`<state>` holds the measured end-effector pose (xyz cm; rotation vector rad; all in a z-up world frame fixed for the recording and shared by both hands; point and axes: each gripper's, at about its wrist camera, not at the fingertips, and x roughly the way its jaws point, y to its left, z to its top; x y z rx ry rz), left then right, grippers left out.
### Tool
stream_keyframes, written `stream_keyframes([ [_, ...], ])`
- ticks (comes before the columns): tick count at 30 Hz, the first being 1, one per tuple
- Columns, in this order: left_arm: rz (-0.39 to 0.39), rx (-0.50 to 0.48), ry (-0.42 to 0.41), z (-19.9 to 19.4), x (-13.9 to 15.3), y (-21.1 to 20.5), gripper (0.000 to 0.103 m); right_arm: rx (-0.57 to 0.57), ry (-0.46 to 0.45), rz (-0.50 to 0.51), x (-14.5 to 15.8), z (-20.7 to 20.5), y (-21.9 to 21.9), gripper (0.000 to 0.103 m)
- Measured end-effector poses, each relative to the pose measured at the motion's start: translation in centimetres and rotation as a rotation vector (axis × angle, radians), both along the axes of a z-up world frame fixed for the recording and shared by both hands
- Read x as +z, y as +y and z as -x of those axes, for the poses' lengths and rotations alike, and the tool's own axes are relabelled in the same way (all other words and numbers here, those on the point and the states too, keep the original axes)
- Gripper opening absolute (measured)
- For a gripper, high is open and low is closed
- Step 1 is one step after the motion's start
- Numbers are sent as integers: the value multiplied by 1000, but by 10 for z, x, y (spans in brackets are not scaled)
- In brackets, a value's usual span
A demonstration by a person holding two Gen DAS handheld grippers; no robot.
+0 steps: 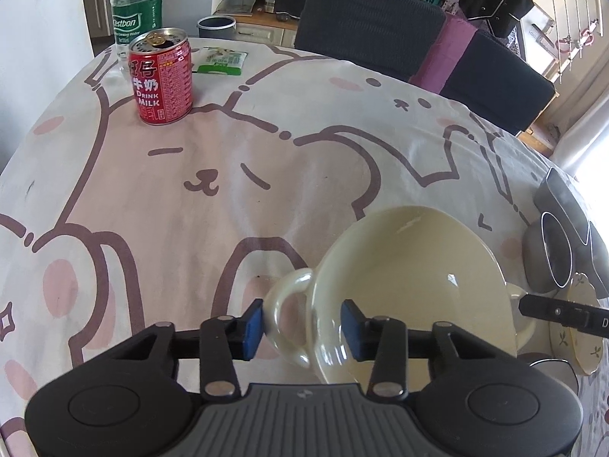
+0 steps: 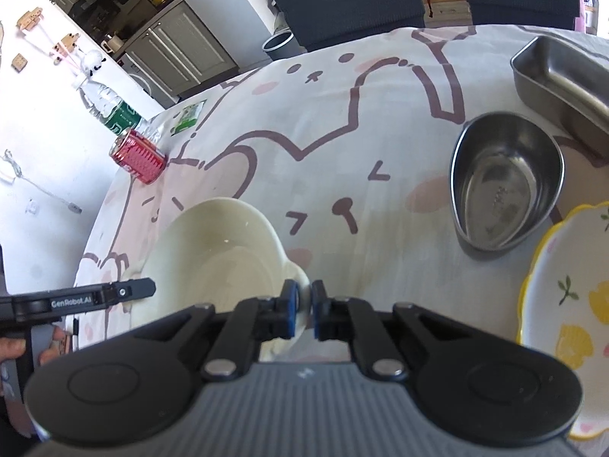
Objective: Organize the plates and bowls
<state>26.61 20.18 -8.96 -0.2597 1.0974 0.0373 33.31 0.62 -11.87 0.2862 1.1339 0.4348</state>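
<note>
Both wrist views looked steeply down, close over the surface (image 1: pixel 190 198), sharing the cream bowl (image 1: pixel 411 266) from opposite sides.

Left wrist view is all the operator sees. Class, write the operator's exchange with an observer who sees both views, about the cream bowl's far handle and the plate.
Operator: Is the cream bowl's far handle gripped?
Observer: Yes, the right gripper is shut on it.
Operator: I see the plate edge-on. What's on it?
Observer: The plate has a yellow rim and painted yellow flowers; nothing lies on the part in view.
</note>
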Motion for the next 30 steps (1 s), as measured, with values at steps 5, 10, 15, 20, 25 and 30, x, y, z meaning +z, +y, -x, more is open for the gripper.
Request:
stream_keyframes([
  [5,4,0,12,-1,-3,4,33,24,-18,16,1,-5,1,12],
  [10,26,3,16,-2,-5,7,32,75,-8,-33,-5,-6,1,60],
  [15,24,4,12,-2,-5,7,32,89,-22,46,-12,-5,16,56],
  [20,36,2,5,0,-7,8,32,58,-4,86,-17,-6,26,37],
  [25,39,-5,3,0,-7,8,32,31,14,84,-18,-10,27,28],
  [30,87,3,15,-2,-12,14,31,39,43,72,-20,-16,25,26],
])
